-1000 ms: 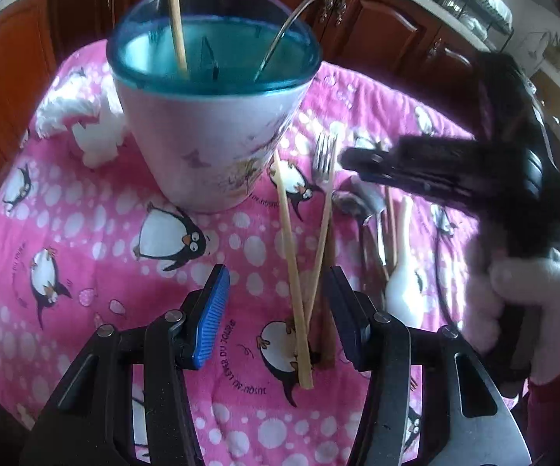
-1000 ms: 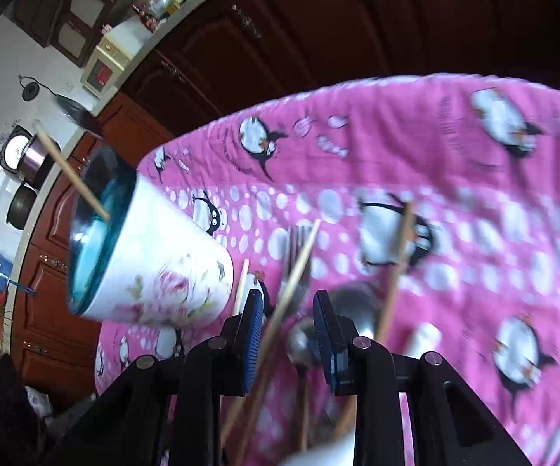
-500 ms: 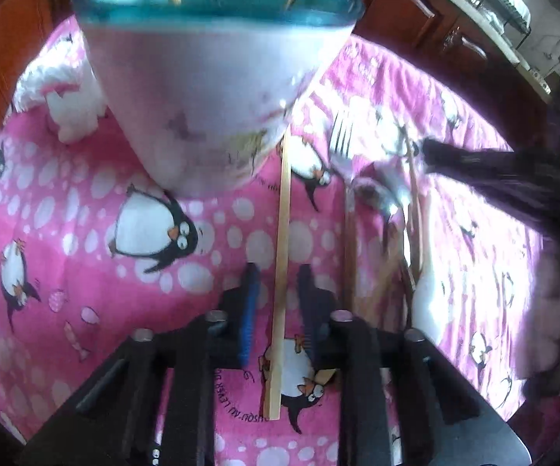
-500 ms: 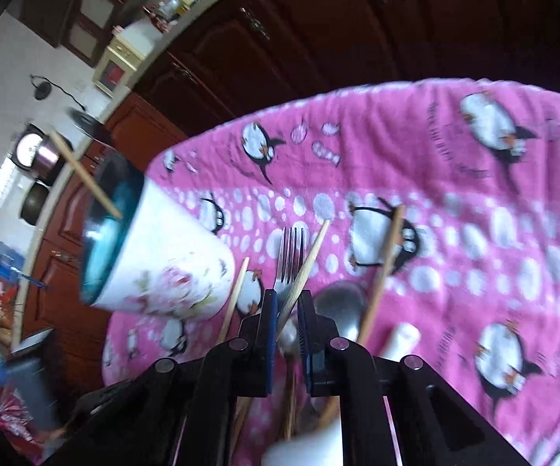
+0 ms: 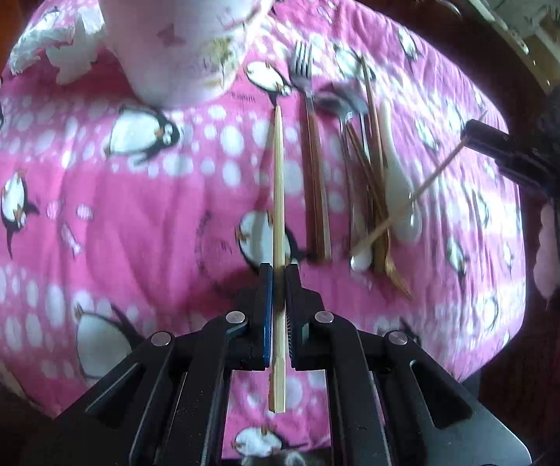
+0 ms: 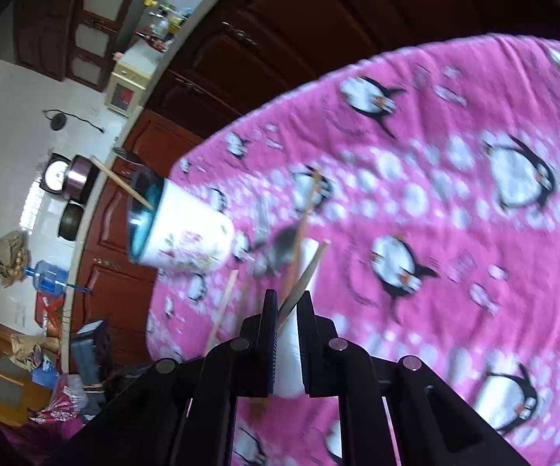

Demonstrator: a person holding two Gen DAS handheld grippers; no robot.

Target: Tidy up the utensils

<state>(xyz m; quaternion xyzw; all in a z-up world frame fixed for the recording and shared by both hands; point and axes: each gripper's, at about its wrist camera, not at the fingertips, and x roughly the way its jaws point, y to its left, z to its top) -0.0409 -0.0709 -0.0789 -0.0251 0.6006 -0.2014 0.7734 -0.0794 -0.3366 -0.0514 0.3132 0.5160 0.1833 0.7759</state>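
My left gripper (image 5: 278, 272) is shut on a pale wooden chopstick (image 5: 278, 178) and holds it above the pink penguin cloth, pointing toward the white cup with a teal rim (image 5: 190, 27). My right gripper (image 6: 287, 303) is shut on a second pale chopstick (image 6: 305, 272), lifted off the pile; in the left wrist view this chopstick (image 5: 415, 194) slants up to the right gripper (image 5: 481, 136). On the cloth lie a fork (image 5: 307, 89), a metal spoon (image 5: 338, 105), brown chopsticks (image 5: 373, 147) and a white ceramic spoon (image 5: 400, 194). The cup (image 6: 186, 233) holds a chopstick (image 6: 120, 182).
A crumpled white tissue (image 5: 54, 46) lies left of the cup. The pink cloth (image 5: 124, 213) covers the round table, and its edge (image 6: 318, 77) drops off toward dark wooden cabinets (image 6: 280, 11). A kitchen counter with pots (image 6: 74, 178) stands beyond.
My left gripper closed on the pale chopstick and lifted it. My right gripper closed on the other pale chopstick and pulled it up and away from the pile.
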